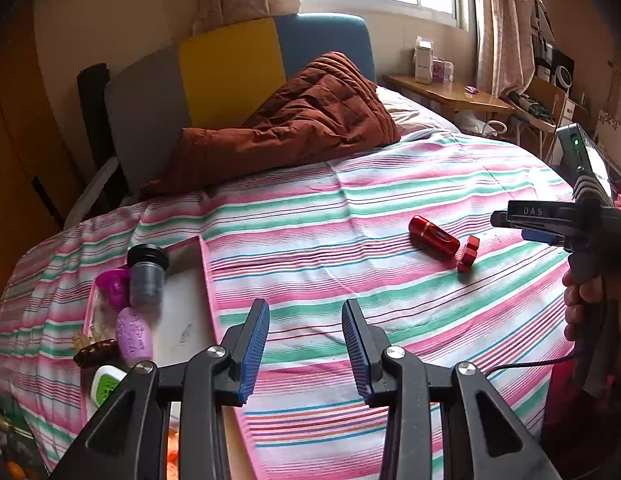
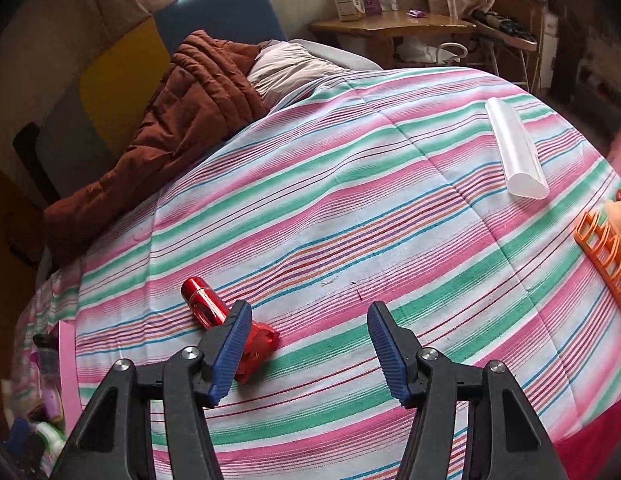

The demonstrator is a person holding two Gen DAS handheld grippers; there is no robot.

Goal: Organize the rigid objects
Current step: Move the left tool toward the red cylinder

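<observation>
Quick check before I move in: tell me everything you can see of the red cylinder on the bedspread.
The red cylinder looks like glossy metal, ribbed near one rounded end. It lies on its side on the striped bedspread, ungripped. A small red faceted piece lies at its other end; whether they touch is unclear. In the right wrist view the right gripper's left finger hides that end.

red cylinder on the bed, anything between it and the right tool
Nothing visible blocks it. The red cylinder lies on the striped bedspread just ahead of the right tool, by its left finger, with a small red piece beside it. The tool stands open with nothing between its fingers.
</observation>
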